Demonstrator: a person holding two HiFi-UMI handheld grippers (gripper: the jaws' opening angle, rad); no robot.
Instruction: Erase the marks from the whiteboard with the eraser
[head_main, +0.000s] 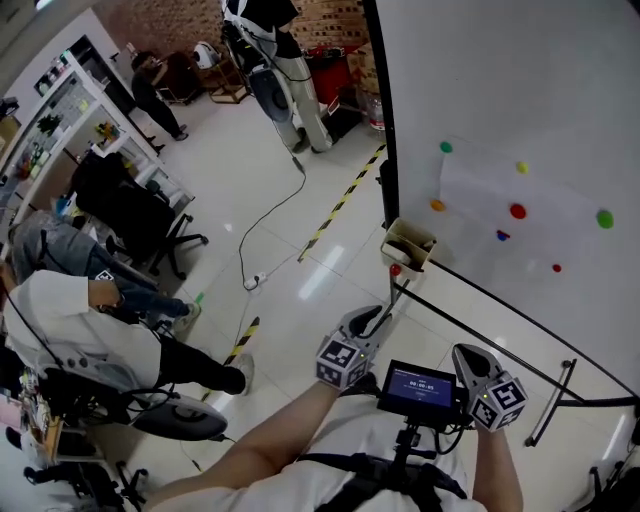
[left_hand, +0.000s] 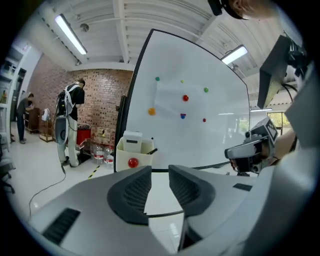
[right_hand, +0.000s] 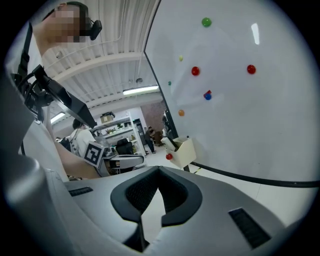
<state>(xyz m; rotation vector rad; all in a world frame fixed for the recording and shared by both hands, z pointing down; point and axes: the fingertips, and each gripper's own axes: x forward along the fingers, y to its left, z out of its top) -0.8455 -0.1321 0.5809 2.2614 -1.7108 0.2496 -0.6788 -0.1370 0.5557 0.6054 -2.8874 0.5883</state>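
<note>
1. Cream box (head_main: 408, 245), hung at the board's (head_main: 500, 100) lower left corner, holds the eraser (left_hand: 132, 142). The eraser stands upright in it as a pale block with a dark strip, next to a dark pen (left_hand: 152, 150).
2. Handling, as a guess: the eraser looks light and stiff in the body, with a softer felt face. It is unlikely to be fragile, though smooth sides could slip.
3. Where to hold: across the two long sides of the part that stands above the box rim, leaving the felt face free to meet the board. Lifting straight up should keep it from dragging on the box wall or the pen.
4. Left claw (left_hand: 160, 182): jaws stand partly apart with only floor showing between them, so it holds nothing. It points at the box from well short of it.
5. Right claw (right_hand: 159, 177): jaw tips meet and nothing is gripped. It is also well away from the box.
6. Count:
   - one board, one box, one eraser, one pen;
   - seven coloured spots (head_main: 517, 211) on the board: two green, two red, one yellow, one orange, one blue-red;
   - one red knob (left_hand: 132, 162) on the box front.
7. I cannot tell whether the spots are ink or magnets.
</note>
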